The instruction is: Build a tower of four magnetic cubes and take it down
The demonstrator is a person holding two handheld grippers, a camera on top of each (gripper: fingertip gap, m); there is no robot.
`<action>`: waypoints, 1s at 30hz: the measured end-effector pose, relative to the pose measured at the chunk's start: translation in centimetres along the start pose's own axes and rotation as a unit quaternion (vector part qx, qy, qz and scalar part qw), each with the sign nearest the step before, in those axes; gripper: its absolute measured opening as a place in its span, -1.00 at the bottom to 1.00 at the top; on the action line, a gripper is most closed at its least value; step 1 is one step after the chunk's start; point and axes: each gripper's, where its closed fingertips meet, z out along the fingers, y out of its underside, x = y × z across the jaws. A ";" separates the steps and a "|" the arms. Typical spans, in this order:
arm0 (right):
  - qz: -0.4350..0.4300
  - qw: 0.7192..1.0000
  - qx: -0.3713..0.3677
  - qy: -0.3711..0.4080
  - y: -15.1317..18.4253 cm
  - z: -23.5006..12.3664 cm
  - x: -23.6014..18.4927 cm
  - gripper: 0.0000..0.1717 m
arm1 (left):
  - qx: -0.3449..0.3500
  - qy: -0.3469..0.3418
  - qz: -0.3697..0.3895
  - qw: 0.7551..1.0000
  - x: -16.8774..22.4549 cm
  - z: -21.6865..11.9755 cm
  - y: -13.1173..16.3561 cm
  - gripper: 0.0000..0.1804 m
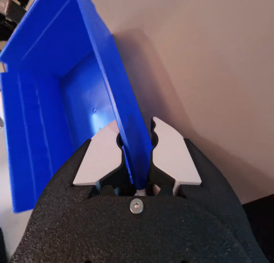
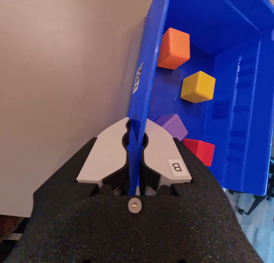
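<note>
blue bin (image 2: 237,122) | white sticker (image 2: 138,78) (outer wall) | beige tabletop (image 1: 207,63)

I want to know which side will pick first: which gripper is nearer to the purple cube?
Right. The right gripper clamps the blue bin wall just beside the purple cube. The left gripper clamps another wall, and its view shows no cube.

- Left gripper (image 1: 135,131) is clamping the side wall of the blue bin (image 1: 44,92), one finger inside, one outside.
- Right gripper (image 2: 135,131) is gripping the opposite wall likewise, white fingers (image 2: 109,149) pressing both faces.
</note>
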 end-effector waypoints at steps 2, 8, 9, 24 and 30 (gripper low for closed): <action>-0.018 1.000 0.012 -0.015 0.1 -0.3 -0.5 -0.88 | 0.006 0.006 0.014 1.000 -0.4 0.1 0.0 -0.73; -0.108 0.990 0.055 -0.072 0.3 -1.5 -2.7 -0.88 | 0.076 0.088 0.041 0.992 -0.7 1.2 -1.6 -0.90; -0.128 0.986 0.063 -0.082 0.4 -1.8 -3.2 -0.88 | 0.086 0.104 0.050 0.990 -0.7 1.3 -1.9 -0.90; -0.339 0.891 0.167 -0.251 1.9 -6.3 -10.4 -0.89 | 0.136 0.232 0.215 0.939 -1.9 6.3 -6.9 -0.90; -0.380 0.857 0.185 -0.294 2.4 -7.7 -12.7 -0.89 | 0.160 0.267 0.261 0.914 -1.5 7.9 -9.4 -0.90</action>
